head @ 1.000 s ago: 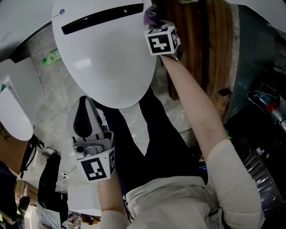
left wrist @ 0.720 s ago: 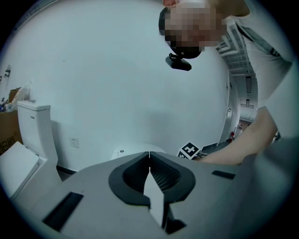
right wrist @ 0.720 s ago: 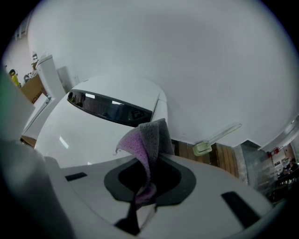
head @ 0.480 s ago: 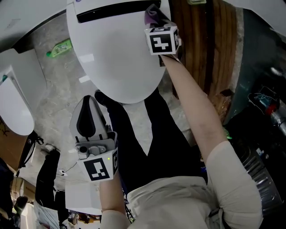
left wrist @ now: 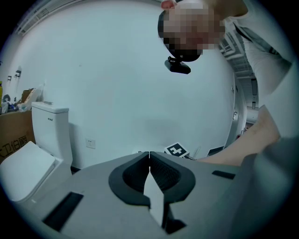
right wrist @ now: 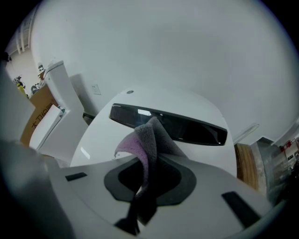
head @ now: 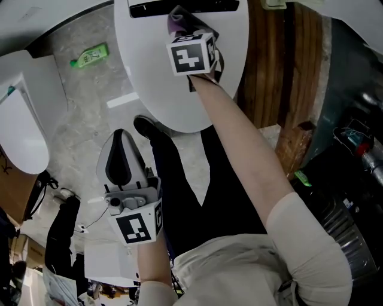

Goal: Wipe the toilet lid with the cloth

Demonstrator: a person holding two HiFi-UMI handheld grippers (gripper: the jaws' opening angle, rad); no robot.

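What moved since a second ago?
The right gripper slid the cloth from the right edge of the toilet lid toward its middle. It still clamps the cloth. The left gripper stays shut, empty and low, off the lid.

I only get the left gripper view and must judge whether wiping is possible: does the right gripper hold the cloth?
Observer: Yes, the right gripper is shut on a purple-and-grey fleecy cloth.
Operator: Where is it?
Observer: Over the back of the white oval toilet lid, just before its black strip.
Operator: And my left gripper?
Observer: Off the lid, above the grey stone floor.
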